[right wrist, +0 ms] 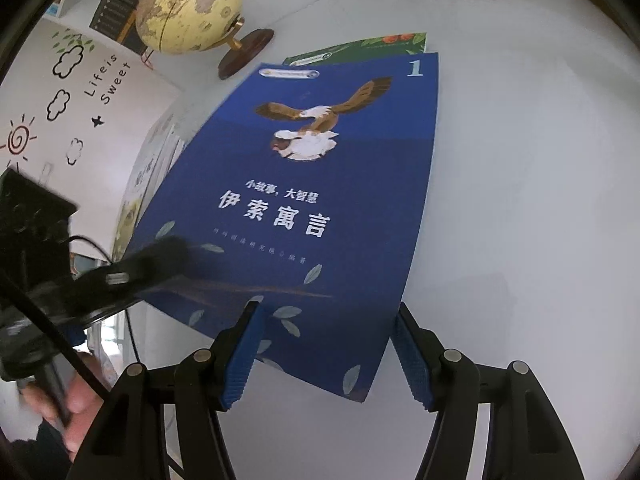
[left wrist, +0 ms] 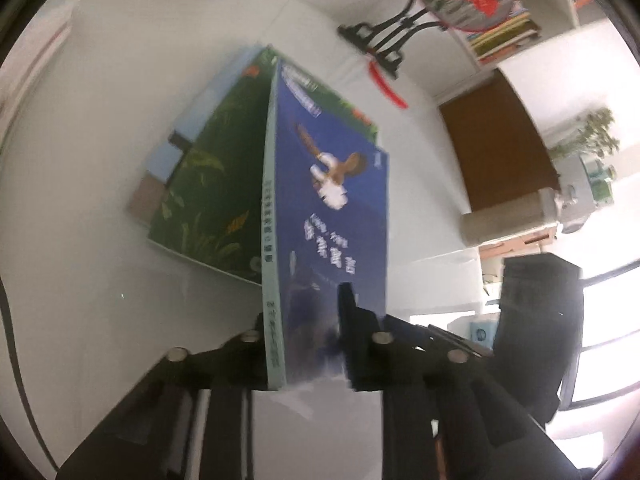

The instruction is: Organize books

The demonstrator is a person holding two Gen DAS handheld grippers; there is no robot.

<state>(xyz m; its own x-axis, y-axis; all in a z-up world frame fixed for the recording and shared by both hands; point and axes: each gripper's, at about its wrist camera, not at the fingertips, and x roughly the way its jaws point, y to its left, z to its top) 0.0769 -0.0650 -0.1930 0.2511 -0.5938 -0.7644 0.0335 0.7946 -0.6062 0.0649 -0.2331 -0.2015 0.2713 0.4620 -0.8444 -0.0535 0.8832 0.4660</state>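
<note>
The left gripper (left wrist: 308,336) is clamped tight on the near spine corner of the blue book (right wrist: 304,208) — a storybook with an eagle on its cover and a "1" in the top corner. In the left wrist view the book's pale green spine (left wrist: 269,216) runs straight away from the jaws, the cover tilted up off the white table (right wrist: 520,184). The right gripper (right wrist: 326,354) hangs over the book's near right corner with its blue ribbed pads (right wrist: 240,356) standing well apart and holding nothing; the corner lies between them, but whether either pad touches it I cannot tell. Seen from the right wrist, the left gripper reaches in from the left across the book's lower left edge, a hand (right wrist: 76,404) behind it.

Under the blue book lies a green book (left wrist: 208,168) with a leafy cover — its far edge shows past the blue one. A globe (right wrist: 188,4) on a wooden foot stands beyond the books to the left, and a black ornament stand (left wrist: 384,36) with a red tassel (left wrist: 388,88) sits farther back, well apart from them.
</note>
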